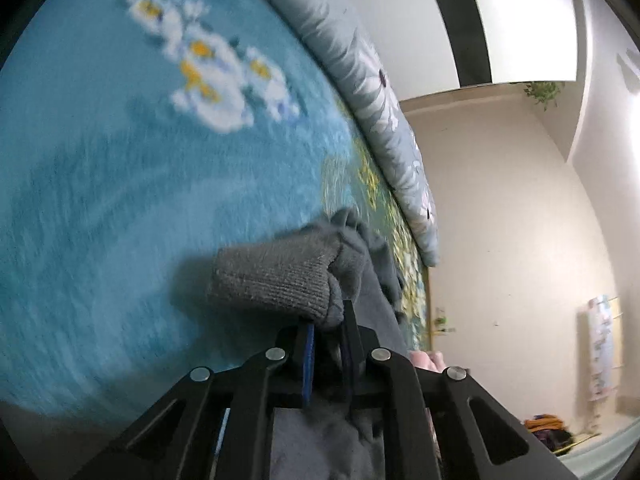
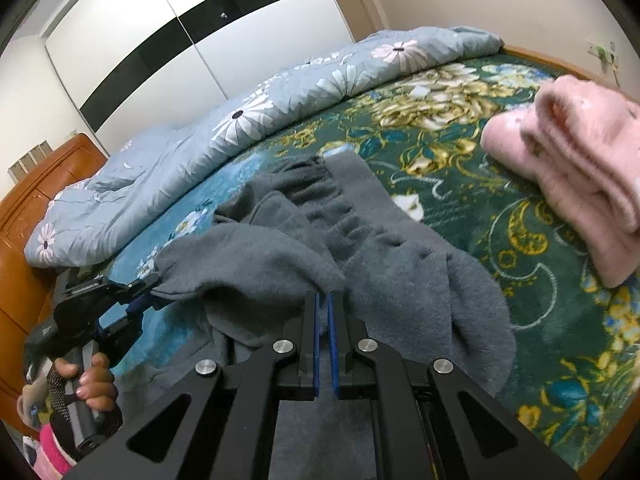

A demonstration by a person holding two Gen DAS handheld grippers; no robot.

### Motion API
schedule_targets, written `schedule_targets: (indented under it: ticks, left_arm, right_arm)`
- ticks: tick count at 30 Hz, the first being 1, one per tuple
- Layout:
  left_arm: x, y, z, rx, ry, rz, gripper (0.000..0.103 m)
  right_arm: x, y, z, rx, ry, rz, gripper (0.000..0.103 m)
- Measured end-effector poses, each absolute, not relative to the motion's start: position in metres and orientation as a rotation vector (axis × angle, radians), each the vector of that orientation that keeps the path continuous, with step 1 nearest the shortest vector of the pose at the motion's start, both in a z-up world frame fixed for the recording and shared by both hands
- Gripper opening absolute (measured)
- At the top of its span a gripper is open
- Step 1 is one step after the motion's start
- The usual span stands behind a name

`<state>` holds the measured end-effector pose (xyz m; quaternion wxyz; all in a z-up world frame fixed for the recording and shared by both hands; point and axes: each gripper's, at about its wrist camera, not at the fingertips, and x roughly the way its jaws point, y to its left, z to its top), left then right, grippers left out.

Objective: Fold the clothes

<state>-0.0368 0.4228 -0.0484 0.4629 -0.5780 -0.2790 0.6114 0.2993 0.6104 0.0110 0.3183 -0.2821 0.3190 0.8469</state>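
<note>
Both claws grip the grey fleece trousers [image 2: 360,240] on the bed [image 2: 540,320]: left claw [image 1: 328,320] closed on a ribbed cuff, right claw [image 2: 323,300] pinched on fabric. Mid-fold, probably; next, carry the leg across, edges aligned.

Soft, even indoor light fills both views, with no hard shadows. In the left wrist view the blue blanket [image 1: 120,200] is smeared by motion blur, its white flowers fuzzy, and a bright patch of glare washes out the wall [image 1: 634,128] at the far right edge. The right wrist view is sharper, though the pink towel [image 2: 580,168] looks slightly soft. Both pictures bend strongly toward the rim, with black corners, and the wardrobe [image 2: 200,40] lines curve. A faint shadow lies under the grey garment [image 2: 360,248].
</note>
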Motion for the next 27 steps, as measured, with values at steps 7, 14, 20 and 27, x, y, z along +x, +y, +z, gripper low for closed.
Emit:
schedule_targets:
  ticks: [7, 14, 20, 27]
  left_arm:
    - [-0.108, 0.344, 0.025, -1.14, -0.671, 1.745, 0.011]
    - [-0.177, 0.206, 0.063, -0.883, -0.684, 2.143, 0.011]
    - [-0.215, 0.154, -0.008, -1.128, -0.622, 2.306, 0.011]
    - [-0.207, 0.149, -0.039, -1.27, -0.613, 2.226, 0.015]
  right_arm:
    - [0.303, 0.6, 0.036, -0.733, 0.777, 2.217, 0.004]
    - [0.28, 0.594, 0.024, -0.778, 0.794, 2.232, 0.004]
    - [0.269, 0.594, 0.007, -0.808, 0.842, 2.226, 0.004]
    - [0.318, 0.611, 0.012, -0.765, 0.84, 2.132, 0.011]
